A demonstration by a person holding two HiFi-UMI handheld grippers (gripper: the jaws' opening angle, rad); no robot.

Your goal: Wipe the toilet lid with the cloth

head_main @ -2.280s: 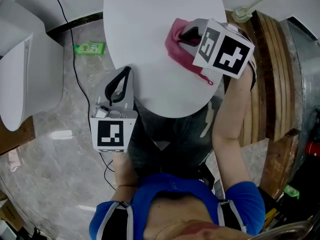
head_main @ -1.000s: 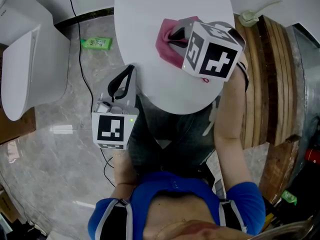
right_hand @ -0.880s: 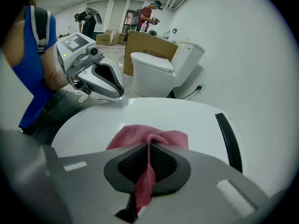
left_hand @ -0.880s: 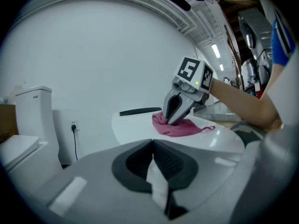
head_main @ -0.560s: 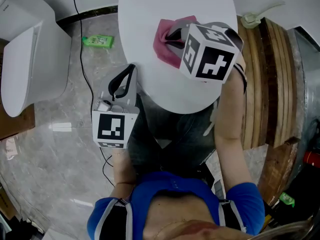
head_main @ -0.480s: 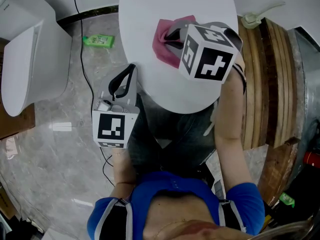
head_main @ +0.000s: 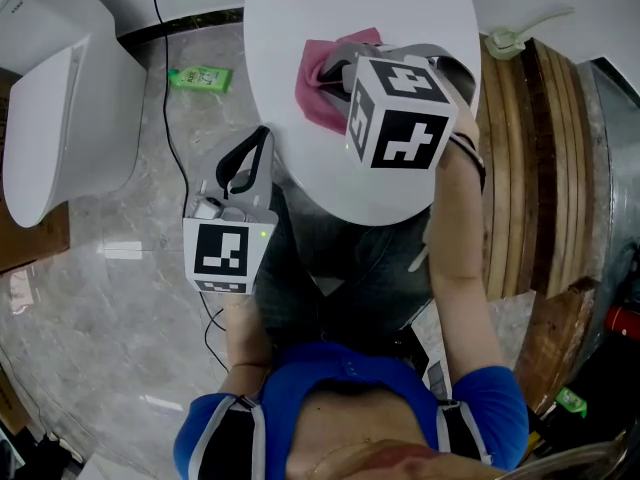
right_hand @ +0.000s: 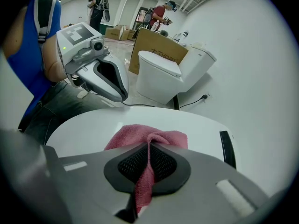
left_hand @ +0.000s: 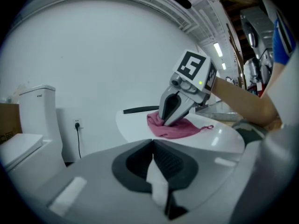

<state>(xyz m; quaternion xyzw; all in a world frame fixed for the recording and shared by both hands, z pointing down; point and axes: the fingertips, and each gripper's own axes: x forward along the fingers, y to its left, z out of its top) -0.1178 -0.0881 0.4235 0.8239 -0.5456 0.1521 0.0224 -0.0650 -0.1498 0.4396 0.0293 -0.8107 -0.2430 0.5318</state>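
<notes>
The white toilet lid [head_main: 330, 8] fills the top middle of the head view. A pink cloth [head_main: 318, 98] lies bunched on it, left of the lid's middle. My right gripper [head_main: 335, 73] is shut on the cloth and presses it against the lid. In the right gripper view a fold of the cloth [right_hand: 145, 136] runs up between the shut jaws of the right gripper [right_hand: 148, 146]. My left gripper [head_main: 258, 138] is shut on nothing and hangs just off the lid's near-left edge. In the left gripper view, the left gripper [left_hand: 153, 143] points at the cloth [left_hand: 180, 129].
A second white toilet [head_main: 50, 98] stands on the marble floor at the left. A green packet [head_main: 203, 76] and a black cable [head_main: 165, 88] lie between it and the lid. Wooden planks [head_main: 530, 148] run along the right. A cardboard box [right_hand: 154, 45] stands behind the second toilet.
My right gripper has slid the cloth leftward across the lid, from right of its middle to left of it. The left gripper has stayed beside the lid's edge.
</notes>
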